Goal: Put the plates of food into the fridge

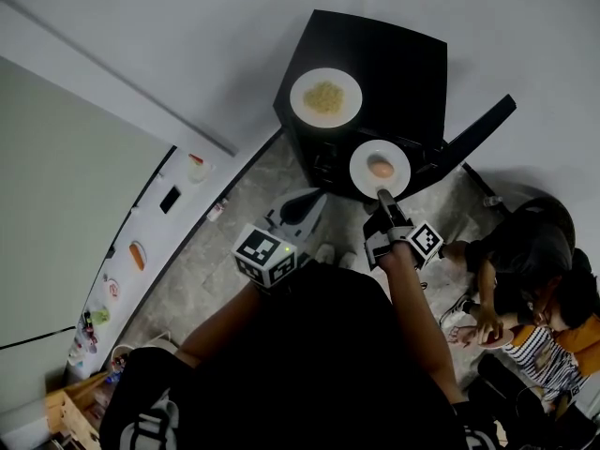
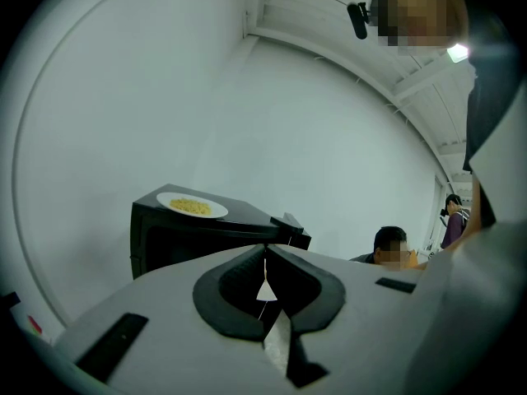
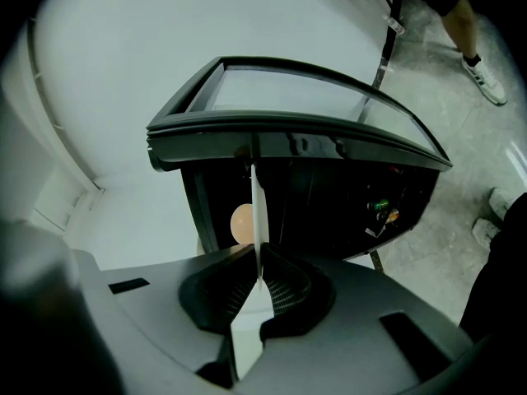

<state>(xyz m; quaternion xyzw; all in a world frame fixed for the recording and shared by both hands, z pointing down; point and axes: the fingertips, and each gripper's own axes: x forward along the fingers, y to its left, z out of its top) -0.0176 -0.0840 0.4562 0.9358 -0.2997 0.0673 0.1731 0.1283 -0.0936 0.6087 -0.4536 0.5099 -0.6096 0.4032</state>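
Nearest the person's body, the left claw [image 2: 265,253] is hanging low with its jaws pressed together and gripping nothing. Just right of it, the right claw [image 3: 259,255] is pinching the near rim of a round white plate [image 3: 258,208], which is carrying one round pale-orange piece of food [image 3: 240,223]. That plate is hovering level at the open front of the small black fridge [image 1: 394,64], not yet inside. The fridge's dark glass-fronted door [image 1: 483,129] is swinging wide to the right of the plate, and small green and orange things [image 3: 380,208], too dim to identify, are sitting in the dark interior on the right. On the fridge's top, a second round white plate [image 1: 298,90] is lying flat and holding yellow noodles [image 1: 325,97]. Off to the left, a long white desk [image 1: 155,228] is running along the wall, bearing a flat black rectangular object [image 1: 170,199] and a small orange item [image 1: 138,255]. To the right, seated people [image 1: 525,270] are crowding the grey stone floor [image 1: 216,270] near the door.
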